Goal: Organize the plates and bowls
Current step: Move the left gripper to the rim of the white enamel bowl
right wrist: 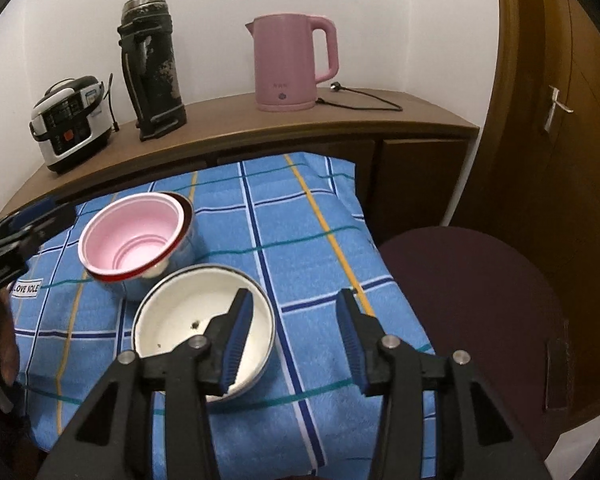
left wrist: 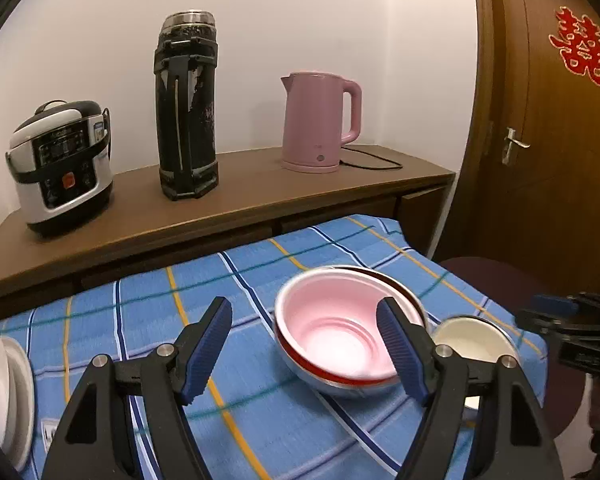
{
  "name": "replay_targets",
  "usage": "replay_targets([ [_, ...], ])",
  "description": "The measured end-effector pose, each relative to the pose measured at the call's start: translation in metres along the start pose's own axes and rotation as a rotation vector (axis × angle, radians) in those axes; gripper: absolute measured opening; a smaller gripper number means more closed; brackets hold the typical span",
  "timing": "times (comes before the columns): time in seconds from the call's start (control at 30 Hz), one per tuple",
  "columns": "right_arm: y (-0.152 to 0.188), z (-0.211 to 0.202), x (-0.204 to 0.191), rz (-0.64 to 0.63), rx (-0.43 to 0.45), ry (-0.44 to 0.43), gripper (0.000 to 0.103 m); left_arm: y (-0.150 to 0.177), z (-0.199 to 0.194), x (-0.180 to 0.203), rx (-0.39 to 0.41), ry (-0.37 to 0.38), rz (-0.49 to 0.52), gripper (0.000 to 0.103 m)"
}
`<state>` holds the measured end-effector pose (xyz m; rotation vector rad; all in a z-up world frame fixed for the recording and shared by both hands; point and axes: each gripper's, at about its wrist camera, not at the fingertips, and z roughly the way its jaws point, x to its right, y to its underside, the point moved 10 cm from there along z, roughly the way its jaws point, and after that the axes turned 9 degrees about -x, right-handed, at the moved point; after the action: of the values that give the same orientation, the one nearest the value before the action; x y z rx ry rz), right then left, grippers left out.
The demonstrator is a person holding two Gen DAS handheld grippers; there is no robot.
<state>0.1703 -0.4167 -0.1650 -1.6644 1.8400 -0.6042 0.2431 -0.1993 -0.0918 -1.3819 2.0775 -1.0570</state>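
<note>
Bowls, tabletop lot: a pink bowl [right wrist: 134, 236] sits nested in a red-rimmed steel bowl [right wrist: 180, 258] toward the far left of the blue checked cloth [right wrist: 300, 220]; a white enamel bowl [right wrist: 188, 312] stands just beside it, nearer and to the right; a stack of white plates [left wrist: 8, 392] lies at the near left edge. Right tongs [right wrist: 296, 340]: released, nothing between the pads, the left pad over the white bowl's right rim, the other over bare cloth. Left tongs [left wrist: 304, 352]: released and empty, its right pad in front of the pink bowl. Step in hand, as judged: seizing the white bowl by its rim for stacking. Best done with one pad inside and one outside the wall, biting deep enough that the smooth enamel does not tip. Edges: the cloth drops off close on the right toward a dark round stool [right wrist: 472, 300]; the nested pair crowds the left. Open room lies across the far cloth, before the wooden sideboard [right wrist: 340, 128].
</note>
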Motion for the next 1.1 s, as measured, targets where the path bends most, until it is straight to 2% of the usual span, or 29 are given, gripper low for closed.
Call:
replay_targets([
  [0.17,0.007,0.008,-0.005,-0.002,-0.017,-0.026,0.038,0.011,-0.018,0.024,-0.001,0.053,0.000,0.077],
  [0.27,0.011,0.011,-0.010,-0.012,-0.025,-0.044,0.034,0.021,-0.015,0.042,-0.046,0.108,0.010,0.077],
  [0.43,0.016,0.013,-0.012,-0.016,-0.029,-0.059,0.031,0.038,-0.005,0.067,-0.104,0.148,0.026,0.076],
  [0.57,0.020,0.014,-0.011,-0.014,-0.033,-0.072,0.028,0.049,0.006,0.084,-0.149,0.168,0.050,0.065],
  [0.63,0.022,0.015,-0.012,-0.016,-0.038,-0.078,0.028,0.054,0.013,0.090,-0.182,0.178,0.055,0.052],
  [0.67,0.024,0.016,-0.012,-0.015,-0.041,-0.083,0.027,0.056,0.015,0.092,-0.192,0.181,0.057,0.051],
  [0.73,0.026,0.017,-0.013,-0.013,-0.042,-0.097,0.025,0.061,0.021,0.096,-0.216,0.189,0.056,0.041],
  [0.9,0.026,0.016,-0.017,-0.013,-0.027,-0.126,0.016,0.067,0.029,0.107,-0.249,0.227,0.045,0.035],
  [0.93,0.025,0.015,-0.018,-0.013,-0.023,-0.130,0.016,0.067,0.030,0.109,-0.254,0.230,0.047,0.031],
  [1.03,0.024,0.015,-0.018,-0.015,-0.016,-0.121,0.016,0.066,0.033,0.111,-0.247,0.203,0.061,0.030],
  [1.1,0.024,0.015,-0.018,-0.009,-0.016,-0.122,0.016,0.065,0.034,0.110,-0.250,0.210,0.050,0.030],
])
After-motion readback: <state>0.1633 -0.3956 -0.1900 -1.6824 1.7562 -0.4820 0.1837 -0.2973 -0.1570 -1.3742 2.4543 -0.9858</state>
